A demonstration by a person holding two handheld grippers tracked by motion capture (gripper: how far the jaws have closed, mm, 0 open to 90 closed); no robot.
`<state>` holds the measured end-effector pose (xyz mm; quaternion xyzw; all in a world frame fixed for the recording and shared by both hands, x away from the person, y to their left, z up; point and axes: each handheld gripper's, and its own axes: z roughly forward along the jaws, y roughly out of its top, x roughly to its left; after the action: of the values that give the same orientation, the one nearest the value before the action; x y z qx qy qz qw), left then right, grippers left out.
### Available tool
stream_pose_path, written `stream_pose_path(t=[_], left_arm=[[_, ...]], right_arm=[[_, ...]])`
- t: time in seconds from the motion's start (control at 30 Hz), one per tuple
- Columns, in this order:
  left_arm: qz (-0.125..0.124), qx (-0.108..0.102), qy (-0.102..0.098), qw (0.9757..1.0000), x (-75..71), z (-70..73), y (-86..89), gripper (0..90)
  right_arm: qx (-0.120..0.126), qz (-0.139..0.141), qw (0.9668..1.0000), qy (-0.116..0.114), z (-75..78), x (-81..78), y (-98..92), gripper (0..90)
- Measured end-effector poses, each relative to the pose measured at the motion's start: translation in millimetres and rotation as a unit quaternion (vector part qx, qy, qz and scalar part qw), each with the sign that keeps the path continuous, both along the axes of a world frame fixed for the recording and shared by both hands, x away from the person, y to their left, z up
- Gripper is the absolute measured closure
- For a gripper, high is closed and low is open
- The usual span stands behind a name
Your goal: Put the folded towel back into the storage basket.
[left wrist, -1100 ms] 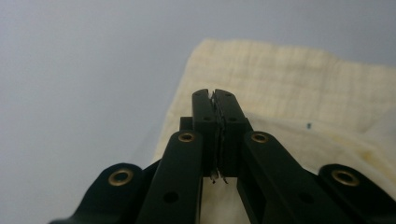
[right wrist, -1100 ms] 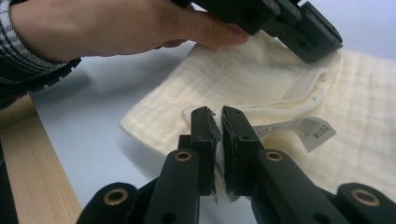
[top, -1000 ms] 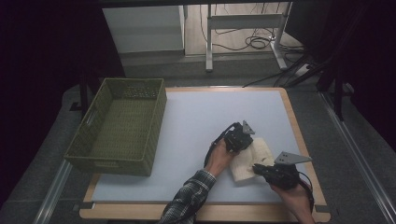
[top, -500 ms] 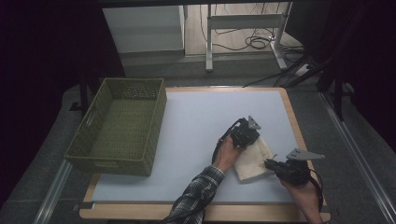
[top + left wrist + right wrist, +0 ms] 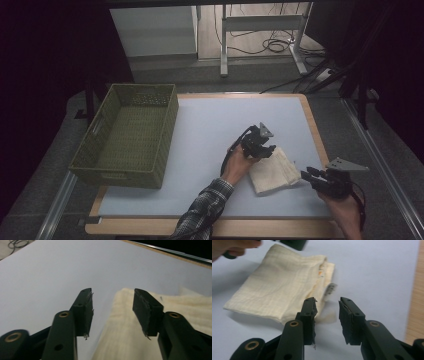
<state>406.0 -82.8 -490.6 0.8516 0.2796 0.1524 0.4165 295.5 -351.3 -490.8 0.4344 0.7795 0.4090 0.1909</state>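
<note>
A folded cream cloth [image 5: 274,171] lies flat on the pale mat, right of centre. My left gripper [image 5: 268,150] sits at the cloth's far left corner. In the left gripper view its jaws [image 5: 113,293] have just been opening and stand apart over the cloth's edge [image 5: 175,307], with no pad pressing on it. My right gripper [image 5: 305,174] is just off the cloth's right side. In the right gripper view its jaws [image 5: 327,301] have also just been opening, with only mat between them. The cloth [image 5: 279,287] and its white label [image 5: 329,288] lie just beyond the jaws.
A green woven basket [image 5: 117,177] stands on the left part of the table. The pale mat [image 5: 210,120] stretches bare behind the cloth. A wooden table edge [image 5: 315,130] runs close on the right. A grey cabinet and cables sit on the floor beyond.
The right gripper has drawn back to the right, off the cloth, and its jaws have parted. The left gripper's jaws have opened at the cloth's corner. The cloth now lies free.
</note>
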Motion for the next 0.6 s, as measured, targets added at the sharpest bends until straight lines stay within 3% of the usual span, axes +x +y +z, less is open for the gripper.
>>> stream_pose_path(t=[0.17,0.43,0.6], left_arm=[[0.02,-0.002,0.006,0.9998,-7.2,-1.7,28.8,38.9],[0.049,0.009,0.035,0.9981,-24.6,-15.0,76.4,22.2],[0.072,0.016,0.051,0.996,-41.5,-28.1,104.2,15.0]], right_arm=[[0.005,0.003,1.0,-0.006,9.5,0.6,0.6,67.5],[0.0,0.043,0.9991,-0.007,19.1,9.9,30.6,72.1],[-0.028,0.054,0.9981,0.011,7.2,19.1,47.3,71.9]])
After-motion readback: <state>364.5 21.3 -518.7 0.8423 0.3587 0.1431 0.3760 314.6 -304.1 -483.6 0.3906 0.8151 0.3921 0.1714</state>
